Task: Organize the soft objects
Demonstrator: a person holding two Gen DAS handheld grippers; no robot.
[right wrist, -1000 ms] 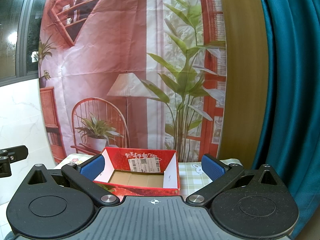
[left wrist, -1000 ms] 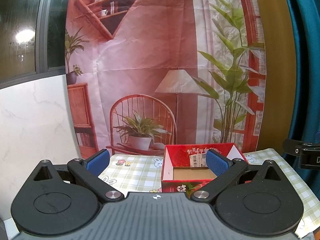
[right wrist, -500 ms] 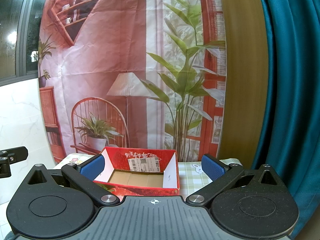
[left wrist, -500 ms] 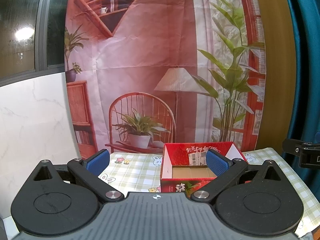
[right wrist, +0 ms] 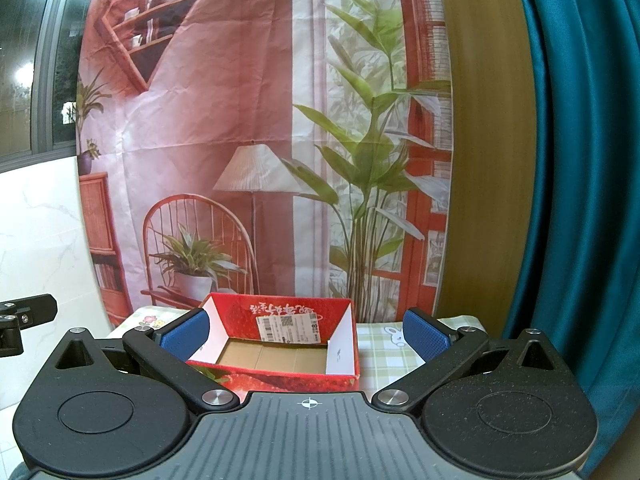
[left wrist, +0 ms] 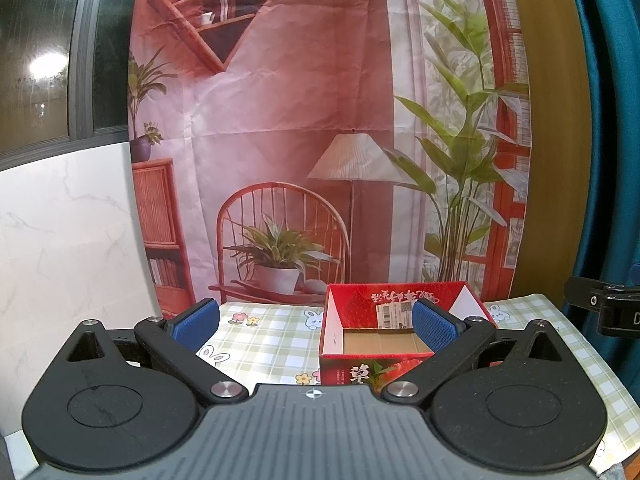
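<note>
Left wrist – left gripper (left wrist: 315,322) level, fingers spread, facing red box (left wrist: 400,368)

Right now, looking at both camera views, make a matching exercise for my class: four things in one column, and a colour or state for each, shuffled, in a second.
Things:
1. box
2. tablecloth
3. curtain
4. left gripper

Colour or state:
A. teal
B. open, holding nothing
C. red, with nothing inside
D. green and white checks, with rabbits

Pairs: 1-C, 2-D, 3-A, 4-B
</note>
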